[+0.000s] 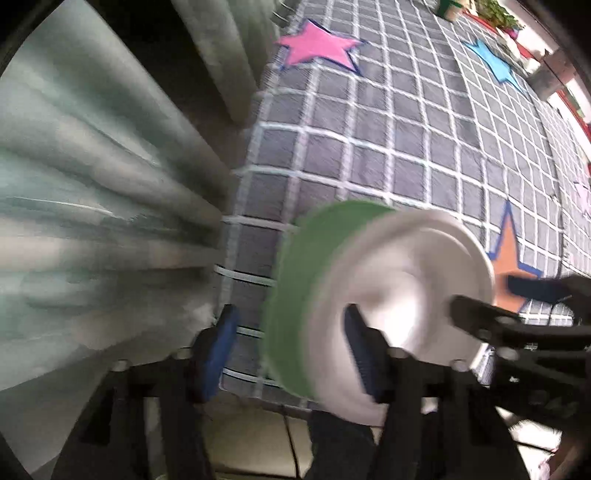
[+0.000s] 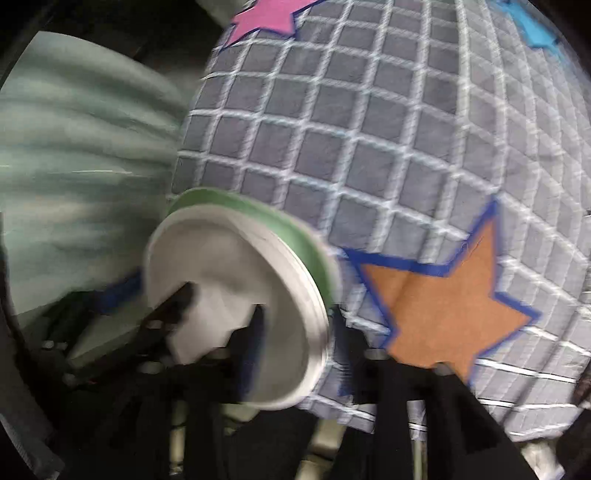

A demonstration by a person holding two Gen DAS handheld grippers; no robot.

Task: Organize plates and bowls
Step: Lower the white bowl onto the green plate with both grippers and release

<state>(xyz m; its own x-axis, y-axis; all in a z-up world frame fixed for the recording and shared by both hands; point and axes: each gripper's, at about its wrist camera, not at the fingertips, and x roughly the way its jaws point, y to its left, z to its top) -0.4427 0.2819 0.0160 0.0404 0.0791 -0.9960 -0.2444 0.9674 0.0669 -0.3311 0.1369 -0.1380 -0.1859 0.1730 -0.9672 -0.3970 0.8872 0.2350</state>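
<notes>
A stack of dishes sits near the front edge of the checkered table: a green plate (image 1: 295, 291) underneath and white bowls (image 1: 406, 288) nested on it. In the left wrist view my left gripper (image 1: 291, 354) is open, with its blue pads astride the stack's near left rim, one pad inside the bowl. The right gripper (image 1: 480, 314) reaches in from the right onto the bowl's rim. In the right wrist view the stack (image 2: 236, 295) is at lower left, and my right gripper (image 2: 299, 354) straddles the bowl's right rim. The frames are blurred.
The grey checkered tablecloth (image 1: 406, 147) carries a pink star (image 1: 321, 46), a blue star (image 1: 491, 62) and an orange star (image 2: 443, 306). Pale green curtains (image 1: 92, 184) hang at the left. Plants and small items (image 1: 498, 18) stand at the far edge.
</notes>
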